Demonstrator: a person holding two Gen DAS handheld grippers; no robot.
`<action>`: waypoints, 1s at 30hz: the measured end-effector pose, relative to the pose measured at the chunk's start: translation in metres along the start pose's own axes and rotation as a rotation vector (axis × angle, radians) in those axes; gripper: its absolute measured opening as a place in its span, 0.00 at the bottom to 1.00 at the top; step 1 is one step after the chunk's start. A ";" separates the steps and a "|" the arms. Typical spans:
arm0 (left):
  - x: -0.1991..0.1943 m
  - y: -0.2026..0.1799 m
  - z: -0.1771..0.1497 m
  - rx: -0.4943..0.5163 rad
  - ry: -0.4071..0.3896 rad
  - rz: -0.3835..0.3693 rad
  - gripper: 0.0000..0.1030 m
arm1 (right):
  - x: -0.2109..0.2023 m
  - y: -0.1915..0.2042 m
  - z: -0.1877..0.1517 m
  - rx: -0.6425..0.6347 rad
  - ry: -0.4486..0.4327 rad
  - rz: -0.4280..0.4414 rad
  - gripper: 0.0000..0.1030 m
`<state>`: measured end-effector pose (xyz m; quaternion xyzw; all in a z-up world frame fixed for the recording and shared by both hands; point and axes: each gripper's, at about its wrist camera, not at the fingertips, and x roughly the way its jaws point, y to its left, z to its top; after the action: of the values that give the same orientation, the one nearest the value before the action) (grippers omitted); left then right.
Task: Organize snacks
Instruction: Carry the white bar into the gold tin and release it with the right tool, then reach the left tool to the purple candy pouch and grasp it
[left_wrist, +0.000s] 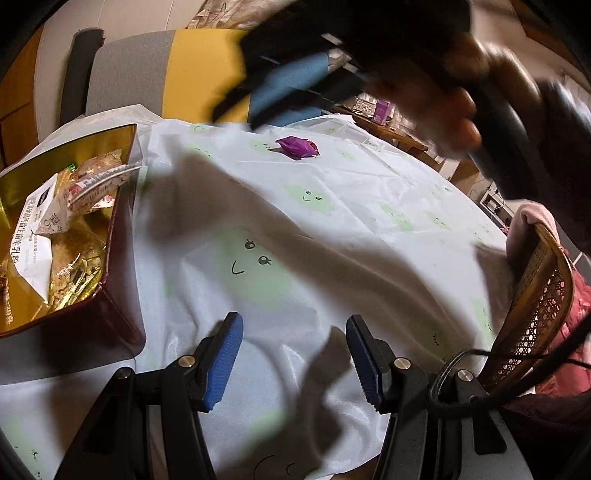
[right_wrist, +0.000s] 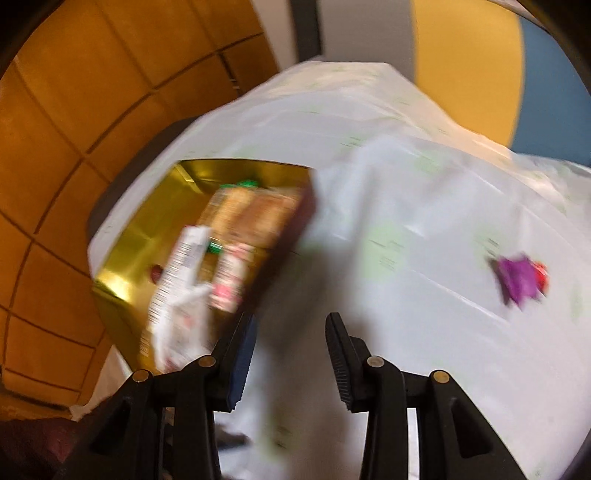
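At your left the box (left_wrist: 122, 229) already holds packets. Your left gripper (left_wrist: 291, 362) and right gripper (right_wrist: 290, 363) both stand parted, holding nothing. Farther right, the purple snack (left_wrist: 297, 147) lies alone on the tablecloth (left_wrist: 369, 206): probably light, crinkly and slippery, so pinch its middle.

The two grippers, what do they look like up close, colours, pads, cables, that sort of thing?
The left gripper has black angular plastic arms with brass-coloured pivot pins and ribbed blue pads on its fingers. A black cable loops beside its right arm. The right gripper is the same black build with brass-coloured pins; one ribbed pad looks blue, the other dark, though that view is blurred.
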<state>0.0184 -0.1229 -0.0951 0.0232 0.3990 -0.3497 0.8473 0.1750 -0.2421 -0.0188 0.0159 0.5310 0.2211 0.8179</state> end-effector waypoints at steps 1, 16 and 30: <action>0.000 0.000 0.000 -0.002 0.003 0.002 0.57 | -0.004 -0.011 -0.007 0.014 0.002 -0.028 0.38; 0.007 -0.011 0.009 -0.005 0.059 0.072 0.57 | -0.044 -0.141 -0.088 0.142 0.059 -0.390 0.38; 0.011 -0.027 0.031 0.042 0.095 0.149 0.57 | -0.055 -0.193 -0.104 0.272 0.014 -0.542 0.38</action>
<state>0.0273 -0.1593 -0.0752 0.0869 0.4284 -0.2925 0.8505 0.1323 -0.4588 -0.0673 -0.0188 0.5463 -0.0783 0.8337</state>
